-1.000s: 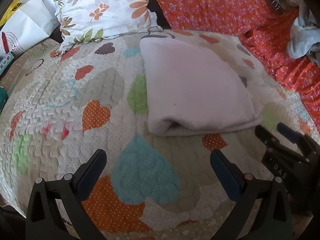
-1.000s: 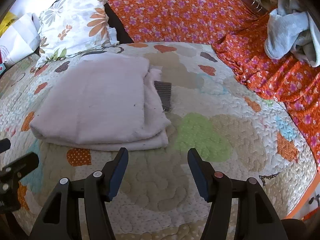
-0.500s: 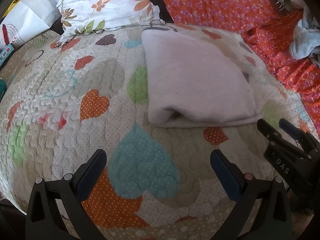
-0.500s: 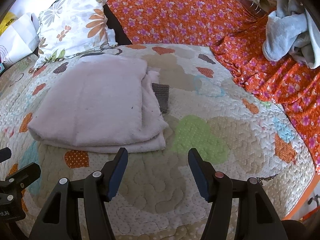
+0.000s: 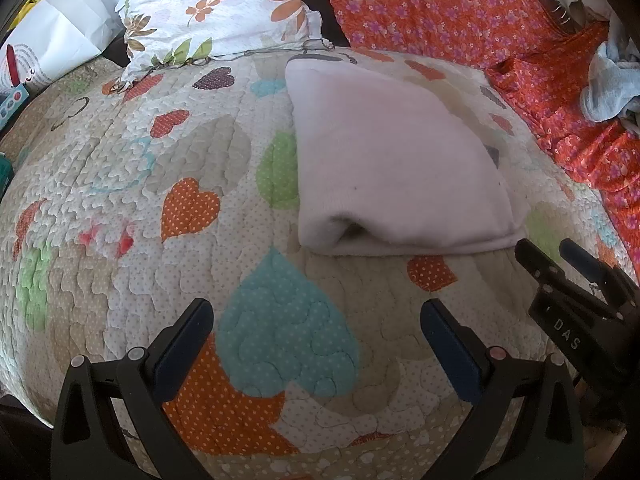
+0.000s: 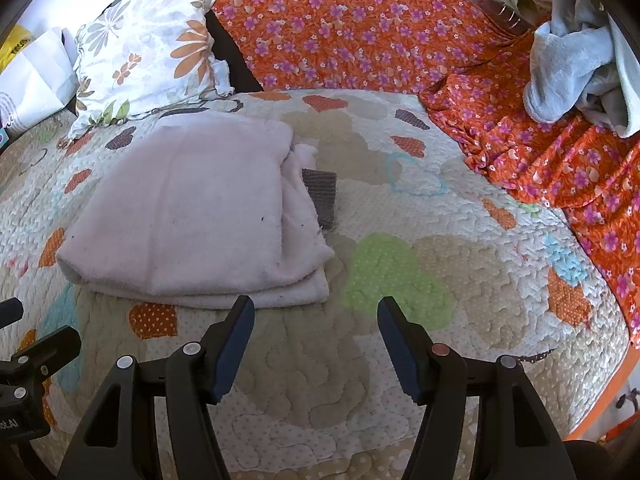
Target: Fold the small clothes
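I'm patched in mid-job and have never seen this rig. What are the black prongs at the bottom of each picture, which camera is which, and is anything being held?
The prongs are hand-held two-finger grippers, each with a camera looking along its fingers. One picture is from the left gripper, the other from the right gripper. Both are open and hold nothing. On the heart-patterned quilt lies a folded pale pink garment with a small grey ribbed piece at its edge. Behind: a floral pillow, an orange flowered cover and a light blue bundle of cloth.

Folded garment (image 6: pixel 188 212) on quilt (image 6: pixel 400 360), pillow (image 6: pixel 152 52) behind it, crumpled cloth (image 6: pixel 576 68) far right, bag (image 5: pixel 60 36) far left.
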{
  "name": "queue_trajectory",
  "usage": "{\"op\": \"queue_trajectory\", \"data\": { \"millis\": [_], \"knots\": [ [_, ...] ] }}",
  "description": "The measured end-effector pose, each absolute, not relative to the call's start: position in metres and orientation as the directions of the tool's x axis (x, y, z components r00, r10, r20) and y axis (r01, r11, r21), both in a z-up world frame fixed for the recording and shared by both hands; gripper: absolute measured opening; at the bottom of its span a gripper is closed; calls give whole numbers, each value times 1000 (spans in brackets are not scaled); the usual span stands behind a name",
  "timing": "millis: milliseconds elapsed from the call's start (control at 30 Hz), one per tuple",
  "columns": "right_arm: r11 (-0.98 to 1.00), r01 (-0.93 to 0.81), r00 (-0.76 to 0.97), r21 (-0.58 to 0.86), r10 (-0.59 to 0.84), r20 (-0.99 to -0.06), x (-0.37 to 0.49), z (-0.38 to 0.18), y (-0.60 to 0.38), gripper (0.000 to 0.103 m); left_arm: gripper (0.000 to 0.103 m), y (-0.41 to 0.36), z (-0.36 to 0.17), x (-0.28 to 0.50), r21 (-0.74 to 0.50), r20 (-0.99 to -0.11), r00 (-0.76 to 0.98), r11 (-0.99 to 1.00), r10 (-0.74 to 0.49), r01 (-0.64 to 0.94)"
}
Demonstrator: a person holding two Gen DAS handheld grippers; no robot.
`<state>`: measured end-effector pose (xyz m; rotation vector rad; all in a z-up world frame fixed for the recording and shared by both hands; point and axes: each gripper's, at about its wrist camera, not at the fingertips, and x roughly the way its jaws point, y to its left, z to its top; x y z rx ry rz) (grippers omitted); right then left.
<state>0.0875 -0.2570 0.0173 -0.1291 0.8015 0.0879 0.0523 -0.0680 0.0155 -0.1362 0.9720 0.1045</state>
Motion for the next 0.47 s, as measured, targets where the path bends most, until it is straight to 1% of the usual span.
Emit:
{"op": "queue_trajectory", "data": {
  "millis": [267, 467],
  "knots": [
    [987, -134, 693, -90, 29, -720, 86, 15, -254, 69, 103, -66, 14, 54, -74, -830, 558, 985, 24, -153],
    [986, -142, 688, -93, 31, -725, 86, 13, -251, 69, 103, -68, 15, 54, -56, -824, 565, 986, 43, -157]
  ]
}}
